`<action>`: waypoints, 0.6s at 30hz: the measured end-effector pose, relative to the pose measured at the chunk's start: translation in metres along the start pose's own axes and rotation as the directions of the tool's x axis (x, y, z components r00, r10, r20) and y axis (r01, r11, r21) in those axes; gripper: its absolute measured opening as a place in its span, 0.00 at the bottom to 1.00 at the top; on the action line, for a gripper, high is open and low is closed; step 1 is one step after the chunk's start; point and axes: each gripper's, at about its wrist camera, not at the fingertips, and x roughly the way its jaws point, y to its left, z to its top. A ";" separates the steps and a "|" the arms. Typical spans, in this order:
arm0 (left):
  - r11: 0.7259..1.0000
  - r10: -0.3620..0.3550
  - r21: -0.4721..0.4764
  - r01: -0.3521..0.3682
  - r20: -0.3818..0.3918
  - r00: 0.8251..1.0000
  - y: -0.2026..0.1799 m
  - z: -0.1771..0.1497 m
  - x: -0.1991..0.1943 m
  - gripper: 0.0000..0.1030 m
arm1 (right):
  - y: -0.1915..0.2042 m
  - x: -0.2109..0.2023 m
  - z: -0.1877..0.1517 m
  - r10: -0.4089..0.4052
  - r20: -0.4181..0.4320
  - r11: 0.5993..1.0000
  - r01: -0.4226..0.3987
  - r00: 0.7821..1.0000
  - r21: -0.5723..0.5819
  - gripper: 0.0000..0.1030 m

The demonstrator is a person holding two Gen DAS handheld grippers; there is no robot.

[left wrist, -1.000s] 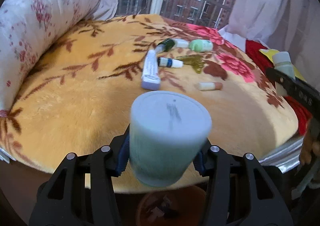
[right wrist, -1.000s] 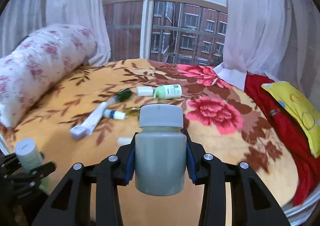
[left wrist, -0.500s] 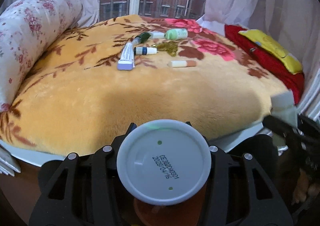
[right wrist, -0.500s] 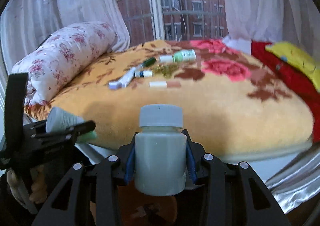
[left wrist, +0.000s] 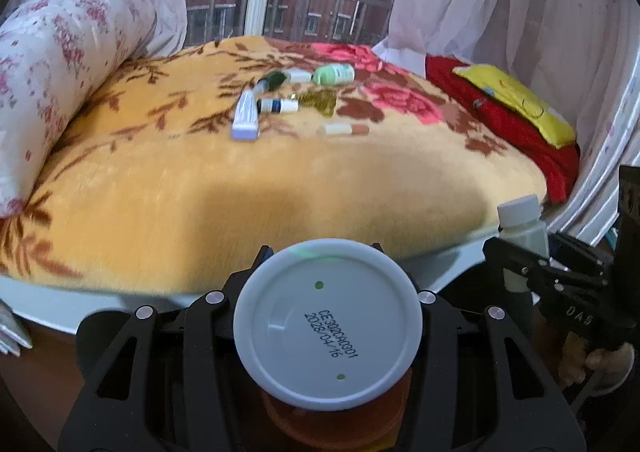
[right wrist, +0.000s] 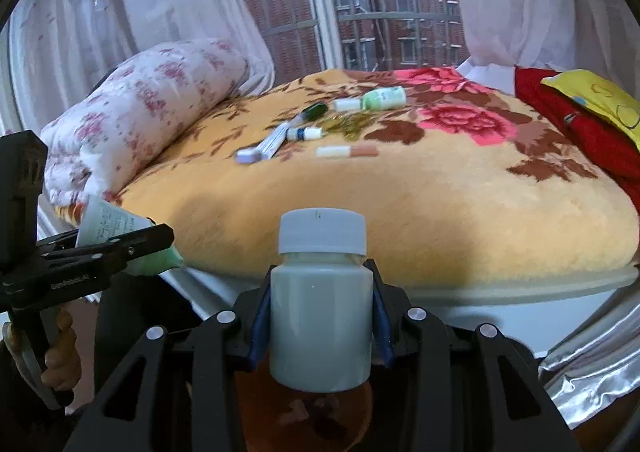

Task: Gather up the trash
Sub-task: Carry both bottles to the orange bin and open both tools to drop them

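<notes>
My left gripper [left wrist: 320, 272] is shut on a pale green tub [left wrist: 328, 324], tipped so that its white date-stamped end faces the camera. Under it lies a brown bin [left wrist: 340, 424]. My right gripper [right wrist: 320, 284] is shut on an upright grey bottle [right wrist: 320, 312] with a white cap, above the same bin [right wrist: 304, 412]. Each gripper shows in the other's view: the right gripper [left wrist: 520, 264] with its bottle [left wrist: 520, 220], the left gripper [right wrist: 132, 248] with its tub [right wrist: 108, 220]. More trash lies on the bed: a white tube [left wrist: 246, 114], a small vial [left wrist: 278, 105], a green bottle [left wrist: 334, 73], a white-and-brown stick [left wrist: 346, 129].
The bed's orange floral blanket [left wrist: 200, 172] ends just beyond both grippers. A rolled floral quilt [left wrist: 48, 64] lies along its left side. A red cloth [left wrist: 500, 120] and a yellow pillow [left wrist: 516, 100] sit at its right. Crinkled silver foil [right wrist: 592, 364] hangs at the lower right.
Both grippers have drawn back from the bed to its near edge, over the bin. The left tub has tipped until its flat end faces the camera. The right bottle has stayed upright.
</notes>
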 end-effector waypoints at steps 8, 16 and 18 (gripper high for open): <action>1.000 0.000 0.021 0.003 -0.126 0.992 0.000 -0.045 0.015 0.46 | 0.010 0.017 -0.032 0.039 -0.117 0.999 -0.039 0.992 0.002 0.40; 1.000 -0.011 0.012 0.015 -0.286 0.958 -0.002 -0.071 0.054 0.46 | 0.012 0.032 -0.048 0.049 -0.192 0.999 -0.047 0.980 0.012 0.40; 1.000 -0.012 0.010 0.015 -0.314 0.950 -0.001 -0.074 0.060 0.46 | 0.011 0.037 -0.051 0.050 -0.215 0.999 -0.048 0.975 0.016 0.40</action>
